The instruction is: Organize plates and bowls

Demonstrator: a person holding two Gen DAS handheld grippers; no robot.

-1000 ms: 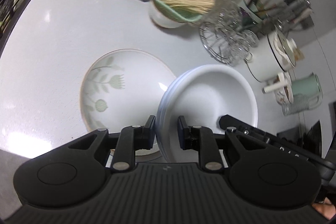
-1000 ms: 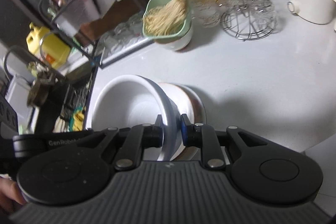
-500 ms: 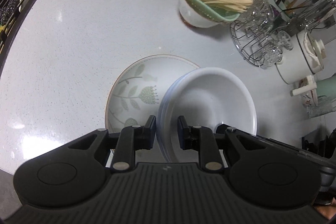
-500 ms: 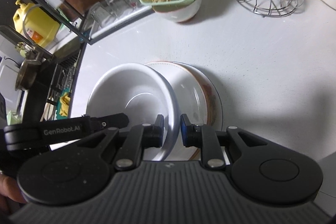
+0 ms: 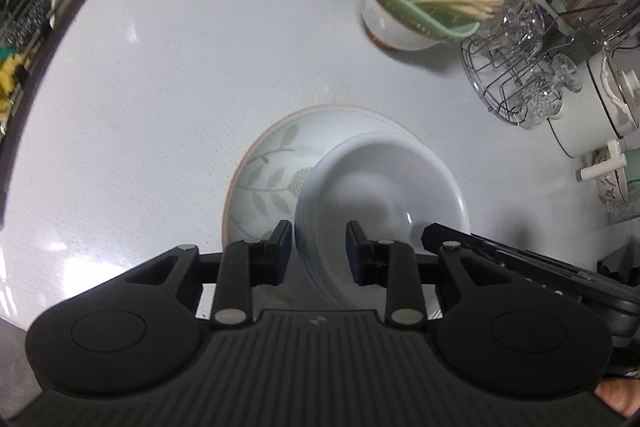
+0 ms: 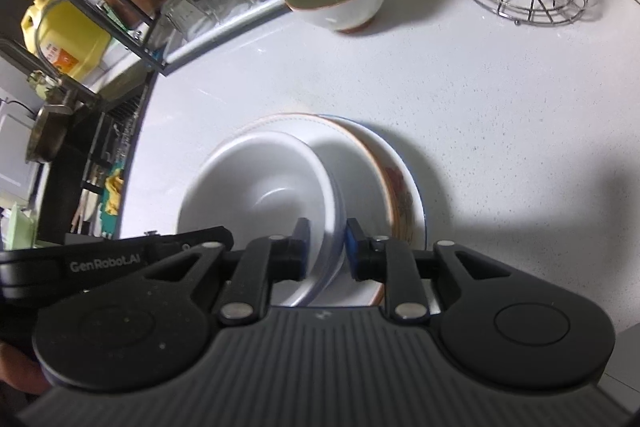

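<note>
Left wrist view: my left hand-held gripper point(image 5: 316, 241) has just been opening, released astride the white bowls' point(image 5: 384, 195) rim. They sit on the plates point(image 5: 268, 167) mid-bench point(image 5: 160, 99). My right hand-held gripper point(image 6: 326, 241) likewise straddles the opposite rim, loosened.

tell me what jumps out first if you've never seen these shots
The white bowls, a nested stack resting on the leaf-patterned plate mid-counter, sit with their rim between the jaws of both the left gripper and right gripper, which have just been opening and no longer press it. Behind, a green basket of pale noodles sits in a bowl.
</note>
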